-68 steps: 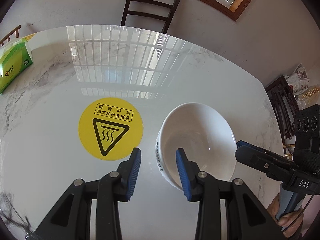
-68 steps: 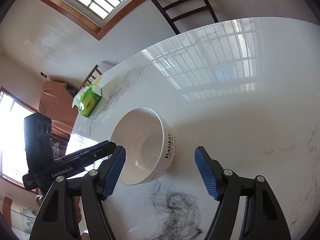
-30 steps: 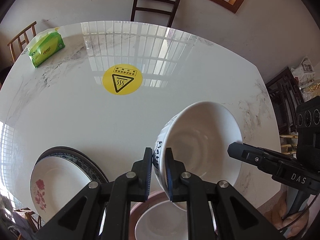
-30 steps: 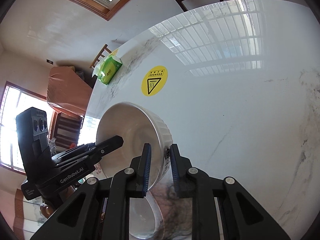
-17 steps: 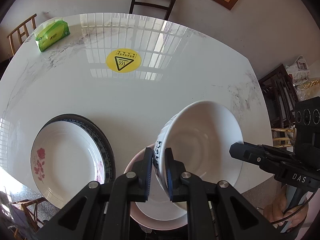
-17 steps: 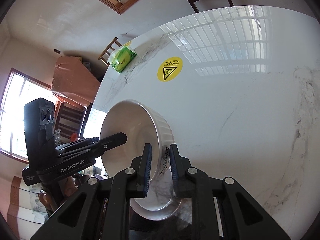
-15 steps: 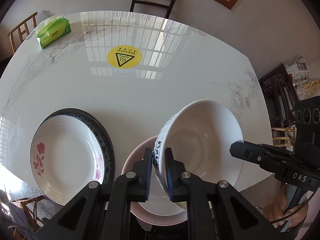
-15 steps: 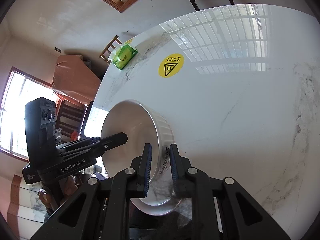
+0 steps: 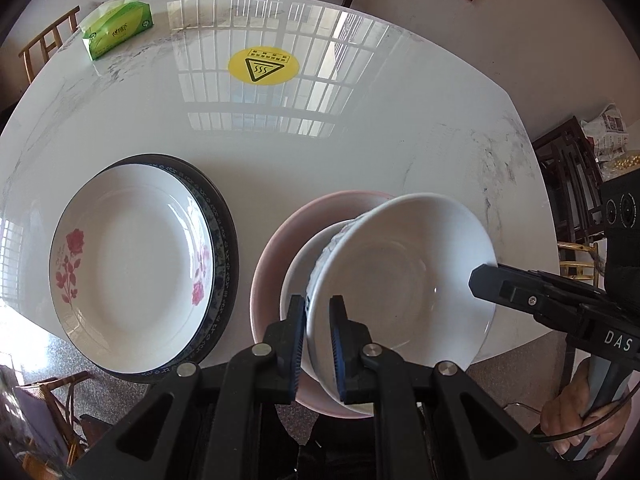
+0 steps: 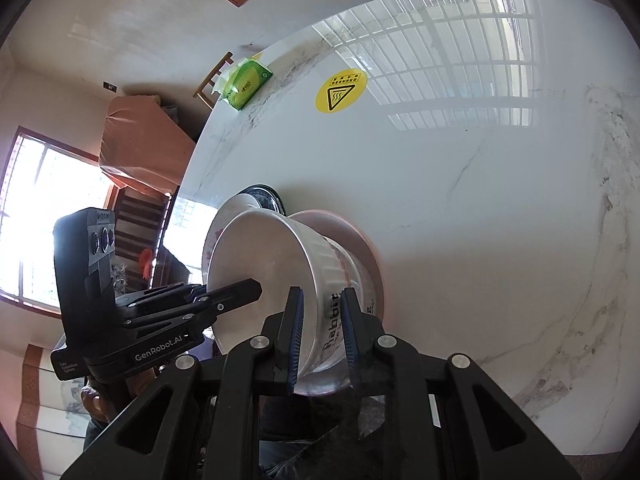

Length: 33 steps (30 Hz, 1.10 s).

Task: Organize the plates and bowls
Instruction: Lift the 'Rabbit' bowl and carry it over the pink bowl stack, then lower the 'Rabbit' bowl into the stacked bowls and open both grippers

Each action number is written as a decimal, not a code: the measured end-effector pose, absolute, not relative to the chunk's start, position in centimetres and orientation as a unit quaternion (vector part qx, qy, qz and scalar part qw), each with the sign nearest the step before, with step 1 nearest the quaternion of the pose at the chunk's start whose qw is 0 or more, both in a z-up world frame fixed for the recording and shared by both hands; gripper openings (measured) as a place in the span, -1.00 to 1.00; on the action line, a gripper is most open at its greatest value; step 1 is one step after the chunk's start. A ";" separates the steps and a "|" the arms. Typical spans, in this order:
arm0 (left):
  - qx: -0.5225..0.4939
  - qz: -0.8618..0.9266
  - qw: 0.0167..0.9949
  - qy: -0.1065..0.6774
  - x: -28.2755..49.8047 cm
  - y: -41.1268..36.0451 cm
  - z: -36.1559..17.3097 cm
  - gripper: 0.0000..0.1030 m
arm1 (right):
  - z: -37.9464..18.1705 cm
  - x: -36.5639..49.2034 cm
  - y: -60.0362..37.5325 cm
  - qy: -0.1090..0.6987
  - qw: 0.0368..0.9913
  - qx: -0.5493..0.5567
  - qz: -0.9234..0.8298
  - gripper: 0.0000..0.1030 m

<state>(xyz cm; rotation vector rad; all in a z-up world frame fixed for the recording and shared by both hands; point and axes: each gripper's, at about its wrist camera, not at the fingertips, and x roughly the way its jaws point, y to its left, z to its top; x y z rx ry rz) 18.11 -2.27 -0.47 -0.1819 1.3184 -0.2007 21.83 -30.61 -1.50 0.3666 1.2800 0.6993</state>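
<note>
- Between the jaws of the left gripper sits the near wall of the white bowl; the jaws are almost closed, one finger outside the wall and one inside.
- Between the jaws of the right gripper sits the opposite wall of the same bowl, where the printed word is; these jaws are also nearly closed on the rim.
- Ahead of both pairs of jaws the bowl is tilted, just over a smaller white dish that lies in the pink plate. I cannot tell if its foot already touches that dish.
- To the left of the left jaws, near but apart, lies the rose plate on a dark-rimmed plate, close to the edge of the table.
- The bowl looks like glazed ceramic: stiff, rather heavy, smooth and slippery, and it would chip or break if it falls.
- The thin wall is the only good place to hold, and two opposite holds keep it from turning.
- My judgement: it should go down level and slowly, because glazed pieces slide on each other, and the jaws should open only when the bowl sits steady.
</note>
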 end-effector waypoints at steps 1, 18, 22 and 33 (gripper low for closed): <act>-0.084 -0.091 0.781 0.612 18.2 -2.2 -0.6 -0.75 | -1.6 21.7 -30.5 0.582 0.730 0.165 0.318 -0.61; -0.070 -0.095 0.797 0.592 18.3 -1.8 0.5 -0.61 | -2.3 21.9 -30.3 0.583 0.730 0.170 0.313 -0.60; -0.070 -0.089 0.806 0.581 18.4 -1.4 0.8 -0.58 | -0.8 21.4 -30.3 0.550 0.764 0.140 0.307 -0.58; -0.075 -0.093 0.796 0.593 18.7 -1.6 -1.4 -0.58 | 0.1 21.5 -27.9 0.488 0.810 0.084 0.313 -0.57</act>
